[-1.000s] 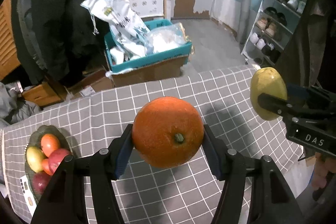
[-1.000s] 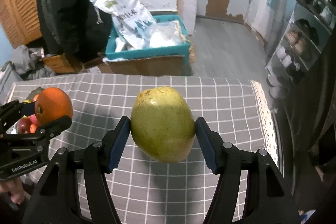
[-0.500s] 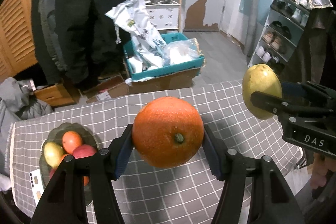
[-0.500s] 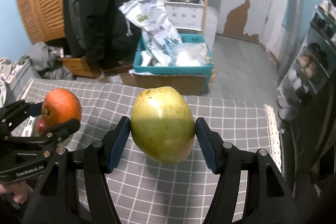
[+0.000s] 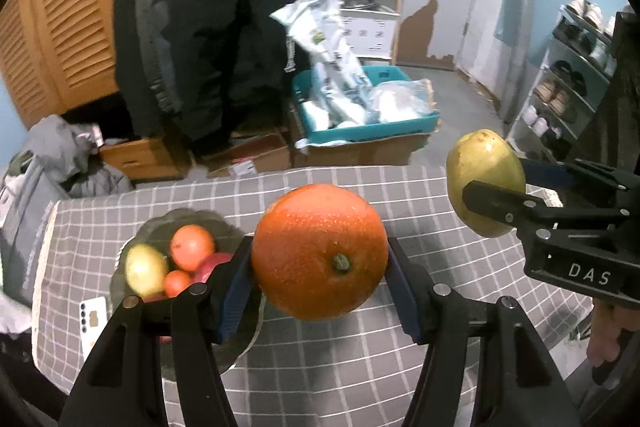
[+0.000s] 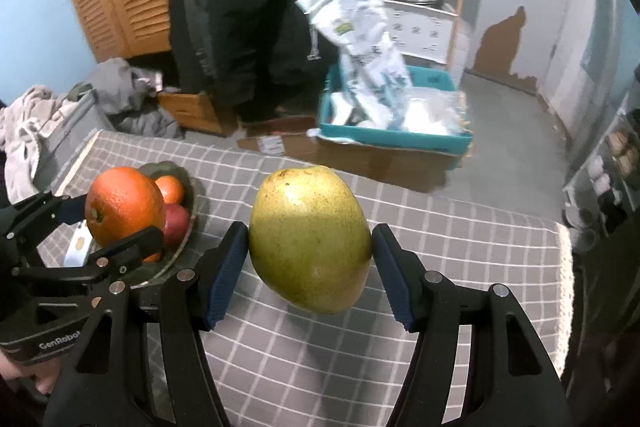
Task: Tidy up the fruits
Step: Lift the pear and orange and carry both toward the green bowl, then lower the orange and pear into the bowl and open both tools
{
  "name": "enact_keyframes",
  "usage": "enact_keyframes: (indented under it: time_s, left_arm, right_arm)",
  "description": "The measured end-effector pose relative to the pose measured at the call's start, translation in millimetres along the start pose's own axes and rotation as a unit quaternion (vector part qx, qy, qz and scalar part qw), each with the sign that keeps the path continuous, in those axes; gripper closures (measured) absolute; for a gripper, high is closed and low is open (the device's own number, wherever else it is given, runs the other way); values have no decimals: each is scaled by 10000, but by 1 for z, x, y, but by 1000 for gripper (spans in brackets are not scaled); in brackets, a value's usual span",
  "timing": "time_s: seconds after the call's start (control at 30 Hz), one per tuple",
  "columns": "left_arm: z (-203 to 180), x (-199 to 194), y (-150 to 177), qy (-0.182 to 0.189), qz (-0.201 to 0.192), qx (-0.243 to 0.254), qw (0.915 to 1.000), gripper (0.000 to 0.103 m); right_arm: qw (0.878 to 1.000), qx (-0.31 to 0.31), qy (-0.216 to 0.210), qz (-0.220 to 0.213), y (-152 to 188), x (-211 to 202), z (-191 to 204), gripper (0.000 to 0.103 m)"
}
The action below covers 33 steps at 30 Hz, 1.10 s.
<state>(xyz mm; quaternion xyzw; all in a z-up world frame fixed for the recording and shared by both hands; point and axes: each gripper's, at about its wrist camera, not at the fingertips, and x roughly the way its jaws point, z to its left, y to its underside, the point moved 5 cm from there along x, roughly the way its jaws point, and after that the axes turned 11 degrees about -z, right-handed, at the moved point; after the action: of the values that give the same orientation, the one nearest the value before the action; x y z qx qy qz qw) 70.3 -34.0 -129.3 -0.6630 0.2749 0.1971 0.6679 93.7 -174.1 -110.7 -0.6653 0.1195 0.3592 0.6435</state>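
Left gripper (image 5: 320, 267) clenched on an orange (image 5: 320, 251), blue fingers (image 5: 236, 283) pressed to its two sides, stem end facing the camera. Right gripper (image 6: 310, 259) clenched likewise on a yellow-green pear (image 6: 310, 243) held across its widest part. Both fruits carried in the air above the table (image 6: 460, 247), the pear to the right of the orange.

Orange: probably firm, round and fairly heavy, pebbled skin giving decent hold; gripped across the middle, which looks right. Pear: smoother, tapered, likely easier to bruise and to slip toward its narrow end (best kept held at the belly, without more squeeze).

Bowl (image 5: 160, 223) at the left of the table, near the left edge, already holding several fruits (image 5: 192, 247); little free room inside, so anything set on top could roll off. Small white card (image 5: 93, 319) just beside the bowl. Checked cloth to the right of the bowl bare and open for moving. Far table edge drops to a cluttered floor with a blue crate (image 5: 360, 115); right edge close to the right gripper.
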Motion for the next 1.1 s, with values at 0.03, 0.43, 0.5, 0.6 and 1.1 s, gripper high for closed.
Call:
enact_keyframes:
  time_s: [0.03, 0.43, 0.5, 0.6, 1.1]
  left_arm:
    - [7, 0, 2, -46, 25, -45, 10000, 39]
    - [74, -3, 29, -542, 208, -446, 9973, 39]
    - [86, -1, 35, -578, 275, -548, 9964, 39]
    - [102, 3, 47, -659, 382, -671, 9948, 39]
    - [153, 36, 104, -671, 1095, -1278, 9834, 39]
  right_arm:
    - [10000, -5, -44, 15, -1, 2, 3, 39]
    - [9980, -155, -576, 224, -12, 40, 68, 41]
    - [9971, -209, -672, 288, -11, 48, 81, 41]
    - [9961, -256, -752, 377, -9, 61, 95, 41]
    - [9863, -390, -1235, 1019, 21, 121, 162, 42]
